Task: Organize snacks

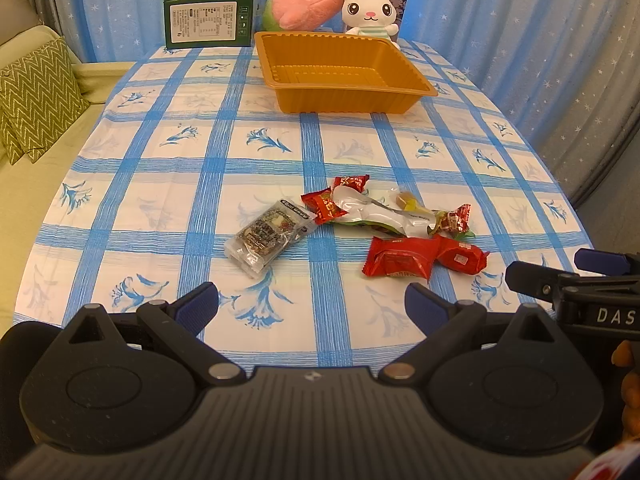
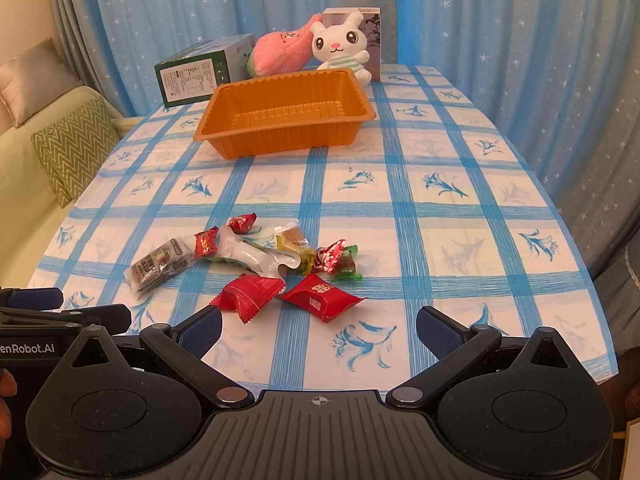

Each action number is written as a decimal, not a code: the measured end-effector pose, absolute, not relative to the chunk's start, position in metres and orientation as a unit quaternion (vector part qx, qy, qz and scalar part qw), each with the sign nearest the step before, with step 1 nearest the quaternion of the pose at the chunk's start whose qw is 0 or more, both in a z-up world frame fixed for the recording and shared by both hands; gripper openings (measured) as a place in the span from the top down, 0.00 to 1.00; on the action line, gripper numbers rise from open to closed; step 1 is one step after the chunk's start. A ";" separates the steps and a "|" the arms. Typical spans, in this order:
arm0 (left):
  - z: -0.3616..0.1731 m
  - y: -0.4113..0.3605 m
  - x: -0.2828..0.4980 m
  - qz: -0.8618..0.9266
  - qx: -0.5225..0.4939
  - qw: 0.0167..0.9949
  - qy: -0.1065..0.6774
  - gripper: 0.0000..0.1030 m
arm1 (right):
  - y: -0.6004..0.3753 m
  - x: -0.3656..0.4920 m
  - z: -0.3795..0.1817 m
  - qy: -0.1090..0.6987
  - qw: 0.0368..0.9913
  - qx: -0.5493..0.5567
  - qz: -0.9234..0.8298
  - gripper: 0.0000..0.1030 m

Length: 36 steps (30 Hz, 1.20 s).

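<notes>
1. Along the desk's (image 1: pixel 168 184) far edge, going left to right, a green box (image 1: pixel 210 16) sits by the far left corner, then a pink plush (image 1: pixel 304 2), then a white rabbit plush (image 1: pixel 370 10) leaning on a pale carton (image 2: pixel 374 28).
2. Just in front of those toys an orange tray (image 1: pixel 344 90) stands with nothing in it.
3. Nearer the front edge, around the middle of the desk, the snacks lie in a loose cluster: a clear packet with dark print (image 1: pixel 268 236) on the left, small red candies (image 1: pixel 324 204) and a white pouch (image 1: pixel 380 214) beside it, a yellow sweet (image 2: pixel 294 238) behind, and two red packets (image 1: pixel 424 256) at the front right.
4. Over the front edge, the left gripper (image 1: pixel 312 308) hovers short of the snacks, its fingers spread wide and holding nothing.
5. Just to its right, the right gripper (image 2: pixel 318 328) hangs the same way, fingers apart and bare, the red packets close ahead.
</notes>
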State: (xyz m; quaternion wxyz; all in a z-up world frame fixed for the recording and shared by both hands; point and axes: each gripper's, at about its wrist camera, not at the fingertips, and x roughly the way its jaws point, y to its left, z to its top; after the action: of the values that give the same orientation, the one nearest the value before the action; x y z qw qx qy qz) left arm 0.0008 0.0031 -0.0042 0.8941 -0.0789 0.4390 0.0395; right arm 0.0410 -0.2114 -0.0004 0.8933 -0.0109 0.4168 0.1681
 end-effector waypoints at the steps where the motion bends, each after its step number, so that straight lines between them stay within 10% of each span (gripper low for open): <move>1: -0.004 0.003 0.000 0.040 -0.079 0.894 0.439 0.04 | -0.212 0.041 -0.001 0.417 0.893 -0.011 0.168 0.00; 36: -0.024 0.033 0.039 0.004 -0.057 0.878 0.476 0.23 | -0.203 0.074 -0.031 0.417 0.886 -0.041 0.201 0.08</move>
State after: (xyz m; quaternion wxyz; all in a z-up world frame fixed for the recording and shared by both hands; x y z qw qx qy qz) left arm 0.0389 0.0325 -0.0244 0.8778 -0.0569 0.4756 0.0035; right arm 0.0738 -0.2031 -0.0311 0.8855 -0.0415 0.4168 0.2011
